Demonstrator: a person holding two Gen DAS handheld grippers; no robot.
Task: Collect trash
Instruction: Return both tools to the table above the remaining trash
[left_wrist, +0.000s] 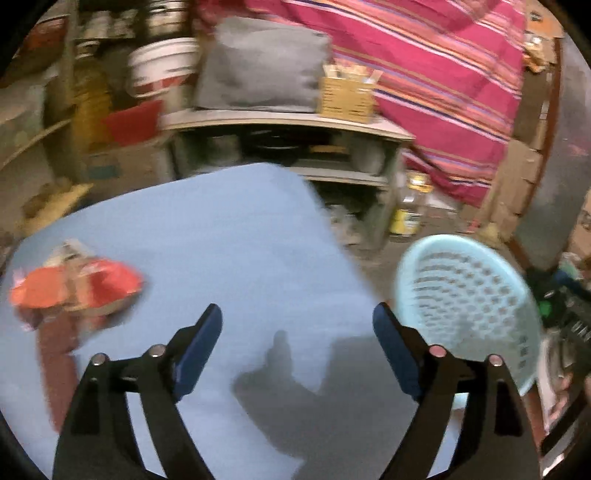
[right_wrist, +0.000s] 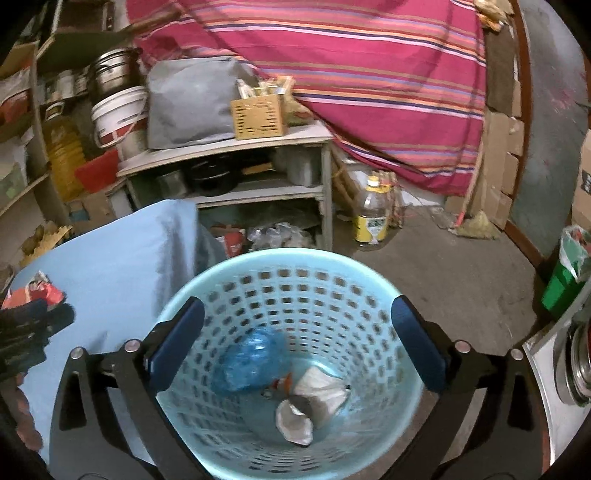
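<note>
Left wrist view: the left gripper (left_wrist: 297, 325) is hovering over the blue-covered counter (left_wrist: 229, 229) with its jaws standing wide and nothing between them; the picture is smearing, so fine detail is unreadable
Remaining trash: an orange-red wrapper (left_wrist: 75, 284) is lying on the counter, well to the left of the left gripper and apart from it; in the right wrist view the same orange-red wrapper (right_wrist: 38, 291) is showing at the counter's left edge
Right wrist view: the right gripper (right_wrist: 297, 339) is hanging above the mouth of the light-blue basket (right_wrist: 369, 269), jaws wide and holding nothing
Basket contents: a crumpled blue bag (right_wrist: 247, 358) and white crumpled paper (right_wrist: 321, 391) are lying on the bottom
Basket position: it is standing on the floor just beside the counter's edge
Risk, grasp: the wrapper is lying flat and looks thin; jaws closing over it may be sliding it along the cloth or pinching the cloth with it
Risk, transfer: a light wrapper may be slipping out and landing on the floor between counter and basket
Risk, contact: a gripper lowered carelessly may be striking the rim and tipping the light basket
</note>
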